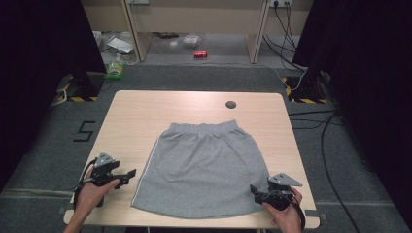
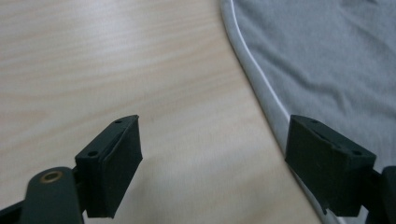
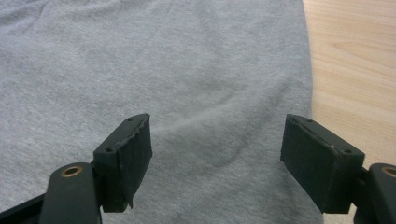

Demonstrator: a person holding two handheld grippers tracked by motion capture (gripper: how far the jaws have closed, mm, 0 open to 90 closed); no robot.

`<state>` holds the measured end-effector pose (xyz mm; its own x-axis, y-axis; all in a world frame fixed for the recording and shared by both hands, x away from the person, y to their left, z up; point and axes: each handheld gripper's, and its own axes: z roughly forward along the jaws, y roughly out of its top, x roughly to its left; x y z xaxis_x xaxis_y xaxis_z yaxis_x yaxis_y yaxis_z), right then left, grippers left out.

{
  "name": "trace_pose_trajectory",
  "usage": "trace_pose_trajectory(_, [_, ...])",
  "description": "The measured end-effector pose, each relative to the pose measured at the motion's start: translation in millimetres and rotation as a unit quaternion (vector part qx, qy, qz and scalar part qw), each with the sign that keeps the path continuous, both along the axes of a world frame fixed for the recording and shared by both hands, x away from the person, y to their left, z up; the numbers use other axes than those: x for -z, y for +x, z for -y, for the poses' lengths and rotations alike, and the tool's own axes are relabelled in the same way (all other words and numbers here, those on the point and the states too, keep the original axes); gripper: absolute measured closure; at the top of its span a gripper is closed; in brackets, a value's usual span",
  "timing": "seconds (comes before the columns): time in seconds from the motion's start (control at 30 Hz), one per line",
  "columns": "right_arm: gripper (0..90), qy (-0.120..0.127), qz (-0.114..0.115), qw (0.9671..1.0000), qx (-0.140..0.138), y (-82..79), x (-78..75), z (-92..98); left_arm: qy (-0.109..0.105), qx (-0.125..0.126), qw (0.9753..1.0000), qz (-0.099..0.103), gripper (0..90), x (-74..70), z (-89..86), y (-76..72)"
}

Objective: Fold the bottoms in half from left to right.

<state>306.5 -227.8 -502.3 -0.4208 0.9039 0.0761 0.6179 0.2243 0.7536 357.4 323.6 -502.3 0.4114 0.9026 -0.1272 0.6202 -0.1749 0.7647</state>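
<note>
Evidently approach stage: left gripper and right gripper, jaws wide apart, flanked flat grey cotton skirt at nine and three o'clock; hem corners to be pinched next.

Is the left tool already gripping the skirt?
No: the left tool is open over bare table, beside the skirt.

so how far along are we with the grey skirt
Done: the grey skirt lies spread flat on the table, waistband at the far side. In hand: the left gripper sits open beside its white-piped left edge, and the right gripper is open at the right hem corner, jaws straddling the fabric edge. Left: neither has gripped anything yet, and no fold shows, so likely the whole job remains.
</note>
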Motion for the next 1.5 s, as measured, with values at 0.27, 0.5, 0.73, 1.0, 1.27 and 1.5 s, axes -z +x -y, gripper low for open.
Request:
trace_pose_trajectory(0.27, [25.0, 0.000, 0.001, 1.0000, 0.000, -0.2, -0.1, -0.4, -0.018, 0.000, 0.9998, -0.006, 19.8, -13.5, 12.4, 34.2])
trace_pose_trajectory(0.5, [25.0, -0.002, 0.000, 1.0000, -0.006, -0.3, 0.2, -2.9, -0.026, -0.004, 0.9996, -0.008, 22.8, -18.2, 21.3, 52.5])
trace_pose_trajectory(0.73, [25.0, -0.001, -0.002, 1.0000, -0.007, 0.2, 0.9, -3.9, -0.044, -0.003, 0.9990, -0.011, 28.0, -21.1, 30.2, 70.5])
trace_pose_trajectory(1.0, [25.1, -0.001, -0.003, 1.0000, -0.007, 0.4, 1.1, -3.5, -0.059, 0.002, 0.9978, -0.029, 31.1, -20.1, 45.0, 95.3])
trace_pose_trajectory(1.27, [25.1, 0.000, -0.005, 1.0000, -0.008, 1.2, 2.1, -4.0, -0.066, -0.004, 0.9972, -0.034, 33.5, -20.5, 49.4, 110.9])
trace_pose_trajectory(1.5, [25.0, -0.003, -0.005, 0.9999, -0.011, 3.0, 3.0, -4.7, -0.079, 0.000, 0.9958, -0.047, 33.0, -16.9, 58.0, 122.3])
